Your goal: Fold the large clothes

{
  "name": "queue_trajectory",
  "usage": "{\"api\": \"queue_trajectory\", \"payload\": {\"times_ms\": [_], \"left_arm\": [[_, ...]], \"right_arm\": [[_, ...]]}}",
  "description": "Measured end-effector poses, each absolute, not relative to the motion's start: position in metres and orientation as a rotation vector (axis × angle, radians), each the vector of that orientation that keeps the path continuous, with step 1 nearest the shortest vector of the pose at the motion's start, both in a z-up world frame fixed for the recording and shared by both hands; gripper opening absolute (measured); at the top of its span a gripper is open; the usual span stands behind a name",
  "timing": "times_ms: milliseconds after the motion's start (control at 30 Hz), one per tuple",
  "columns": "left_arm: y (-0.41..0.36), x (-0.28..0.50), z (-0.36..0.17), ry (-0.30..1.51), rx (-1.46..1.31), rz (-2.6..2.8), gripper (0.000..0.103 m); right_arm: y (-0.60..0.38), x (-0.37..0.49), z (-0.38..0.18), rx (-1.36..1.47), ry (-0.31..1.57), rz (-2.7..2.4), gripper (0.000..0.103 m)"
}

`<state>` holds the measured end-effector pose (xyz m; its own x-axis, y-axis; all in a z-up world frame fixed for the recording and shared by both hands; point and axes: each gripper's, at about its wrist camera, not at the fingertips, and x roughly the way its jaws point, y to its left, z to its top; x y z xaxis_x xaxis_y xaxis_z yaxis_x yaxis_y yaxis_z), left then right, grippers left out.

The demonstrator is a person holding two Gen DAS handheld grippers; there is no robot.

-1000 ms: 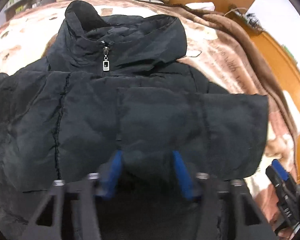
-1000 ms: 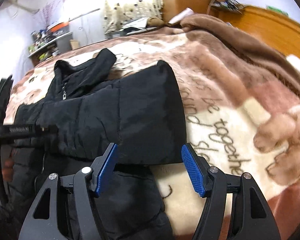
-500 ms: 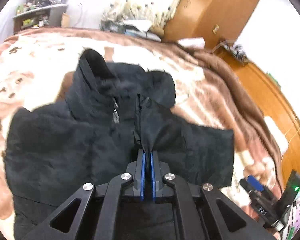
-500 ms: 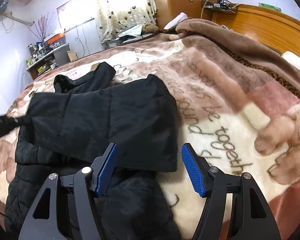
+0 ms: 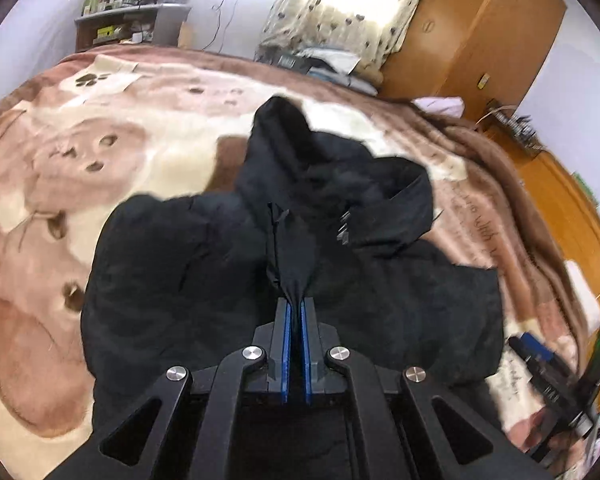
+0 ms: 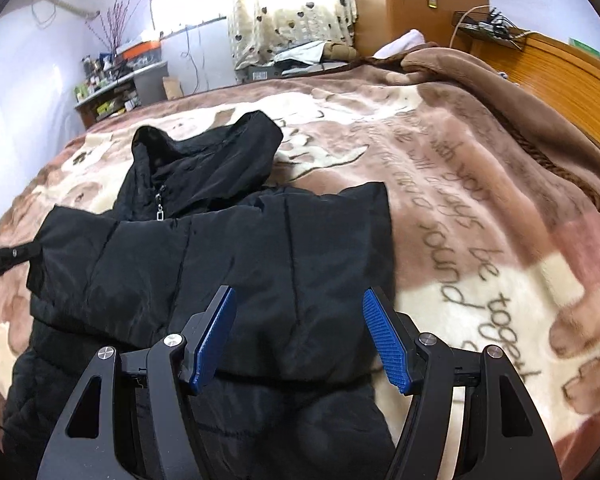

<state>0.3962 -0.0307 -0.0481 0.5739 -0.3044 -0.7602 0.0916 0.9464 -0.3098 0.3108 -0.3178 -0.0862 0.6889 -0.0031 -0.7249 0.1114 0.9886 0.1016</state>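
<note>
Black jacket (image 6: pixel 220 264) lies on the bed's bear-print blanket (image 6: pixel 480 216), collar and zipper pull (image 6: pixel 159 213) toward the far side. Left claw (image 5: pixel 296 312) is clamped tight on a pinch of the sleeve (image 5: pixel 292 252), fabric bunched up from its blue pads (image 5: pixel 286 344). Right claw (image 6: pixel 300 320) stands wide, holding nothing, over the folded sleeve near the jacket's right edge. Wooden headboard (image 6: pixel 572 80) at right.

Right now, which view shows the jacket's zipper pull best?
The right wrist view: the zipper pull hangs clear and sharp below the collar of the black jacket. The left wrist view shows only a blurred glint beside the fabric pinched in the left tongs.
</note>
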Motion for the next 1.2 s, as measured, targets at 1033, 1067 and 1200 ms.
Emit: {"api": "queue_trajectory", "payload": {"times_ms": [1033, 1067, 1200], "left_arm": [[-0.028, 0.409, -0.107, 1.095, -0.137, -0.171, 0.008], [-0.026, 0.409, -0.103, 1.092, -0.139, -0.184, 0.012], [-0.014, 0.406, -0.084, 1.058, -0.16, -0.172, 0.051]], "right_arm": [[-0.301, 0.364, -0.153, 0.066, 1.057, -0.092, 0.069], [-0.301, 0.362, -0.145, 0.067, 1.047, -0.101, 0.069], [-0.295, 0.349, -0.108, 0.079, 0.922, -0.061, 0.069]]}}
